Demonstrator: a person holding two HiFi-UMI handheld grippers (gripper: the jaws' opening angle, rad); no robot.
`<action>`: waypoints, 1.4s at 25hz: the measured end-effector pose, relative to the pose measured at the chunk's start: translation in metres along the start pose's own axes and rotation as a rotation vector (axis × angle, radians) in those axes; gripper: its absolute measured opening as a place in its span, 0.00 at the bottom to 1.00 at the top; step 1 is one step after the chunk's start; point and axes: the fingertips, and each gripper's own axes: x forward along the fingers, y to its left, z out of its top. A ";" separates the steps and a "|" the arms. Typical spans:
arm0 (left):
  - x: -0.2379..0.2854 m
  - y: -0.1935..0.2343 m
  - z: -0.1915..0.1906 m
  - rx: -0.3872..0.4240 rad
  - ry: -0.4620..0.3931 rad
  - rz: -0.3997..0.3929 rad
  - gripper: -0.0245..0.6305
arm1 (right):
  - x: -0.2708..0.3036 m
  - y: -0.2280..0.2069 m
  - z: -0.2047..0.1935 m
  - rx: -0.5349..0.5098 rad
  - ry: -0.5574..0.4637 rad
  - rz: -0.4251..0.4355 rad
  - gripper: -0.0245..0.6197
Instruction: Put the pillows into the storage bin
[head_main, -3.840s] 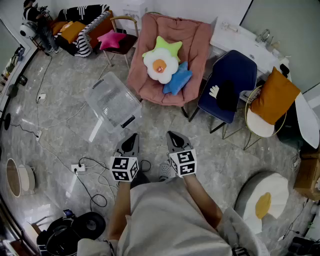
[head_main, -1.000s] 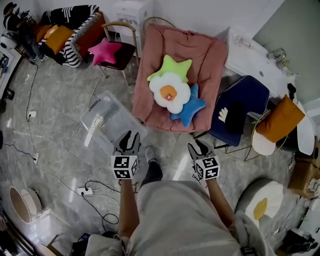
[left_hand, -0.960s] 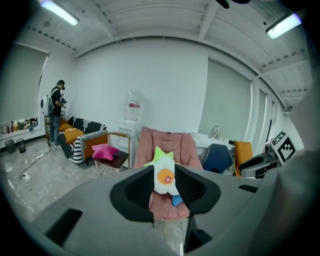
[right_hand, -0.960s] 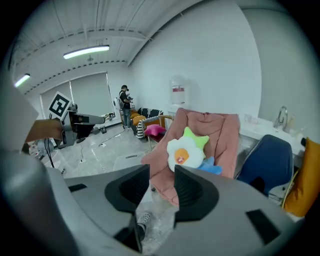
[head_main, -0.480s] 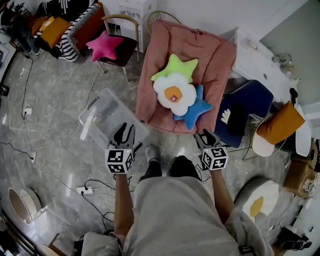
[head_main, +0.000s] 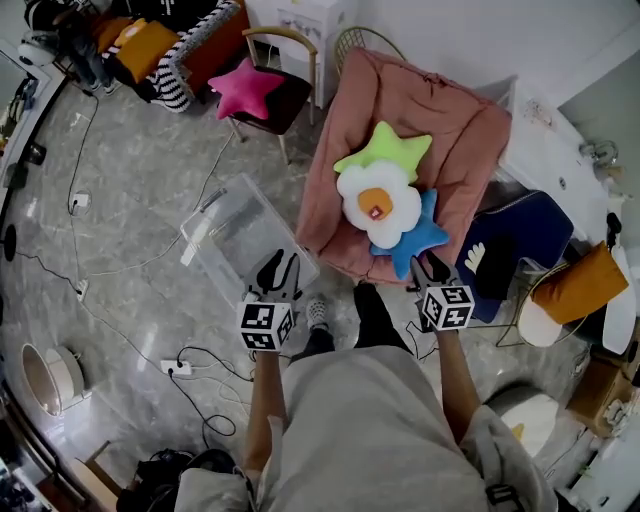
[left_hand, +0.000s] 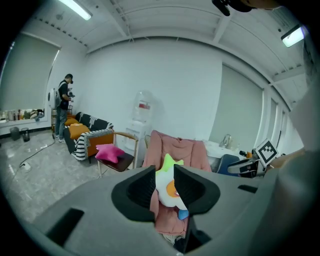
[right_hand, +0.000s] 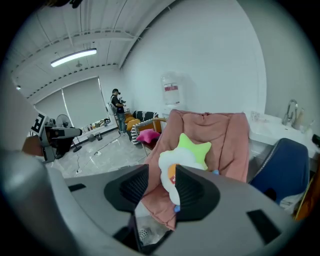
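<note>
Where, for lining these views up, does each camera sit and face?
Head view: on the person's head, aimed steeply down at the storage bin and egg pillow; shows torso, forearms, left gripper, right gripper.
Left gripper view: on the left gripper, facing the egg pillow past its parted, empty jaws.
Right gripper view: likewise from the right gripper.
Shared: the egg pillow on the pink chair.

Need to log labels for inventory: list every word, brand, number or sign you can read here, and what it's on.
No text is legible in any view.
Red tag on the fried-egg pillow: too small to read.
Red label on the water dispenser: blurred, unreadable.
Marker cube on the left claw, and the one on the right claw: black-and-white square patterns, no letters or digits.
</note>
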 end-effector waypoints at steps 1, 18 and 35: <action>0.002 0.001 0.001 -0.016 -0.006 0.019 0.21 | 0.009 -0.001 0.004 -0.015 0.005 0.020 0.29; 0.097 -0.049 0.036 -0.029 0.010 0.104 0.21 | 0.139 -0.081 0.064 -0.132 0.081 0.270 0.30; 0.124 -0.057 -0.017 -0.168 0.109 0.324 0.21 | 0.297 -0.120 0.045 -0.254 0.227 0.486 0.44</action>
